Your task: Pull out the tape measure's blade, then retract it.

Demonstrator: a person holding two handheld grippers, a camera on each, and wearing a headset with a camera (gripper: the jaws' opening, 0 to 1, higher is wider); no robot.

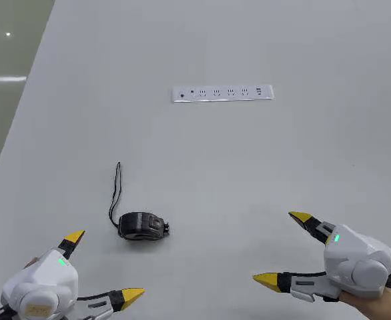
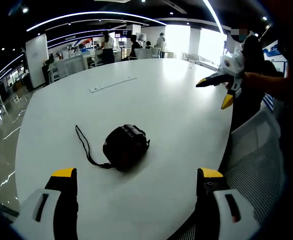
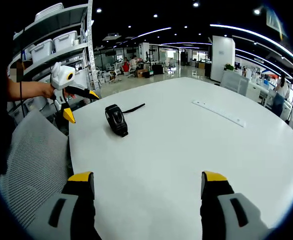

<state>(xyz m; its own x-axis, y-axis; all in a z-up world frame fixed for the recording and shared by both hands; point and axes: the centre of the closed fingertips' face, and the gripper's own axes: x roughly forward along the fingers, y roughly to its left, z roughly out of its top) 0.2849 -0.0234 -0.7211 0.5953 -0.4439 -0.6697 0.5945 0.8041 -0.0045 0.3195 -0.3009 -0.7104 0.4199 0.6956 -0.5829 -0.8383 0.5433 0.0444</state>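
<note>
- While the tape measure lies on the white table, its black cord trails from the case toward the far side.
- Left gripper hovers at the table's near edge with its jaws spread wide and nothing between them, the tape measure just ahead.
- Right gripper is likewise spread and empty, well apart from the tape measure.
- A white power strip lies farther back.

— Where's the tape measure?
— On the tabletop. Its strap trails behind it. The power strip lies well behind it, rightward. Left tongs hover just before it, right tongs well right.
</note>
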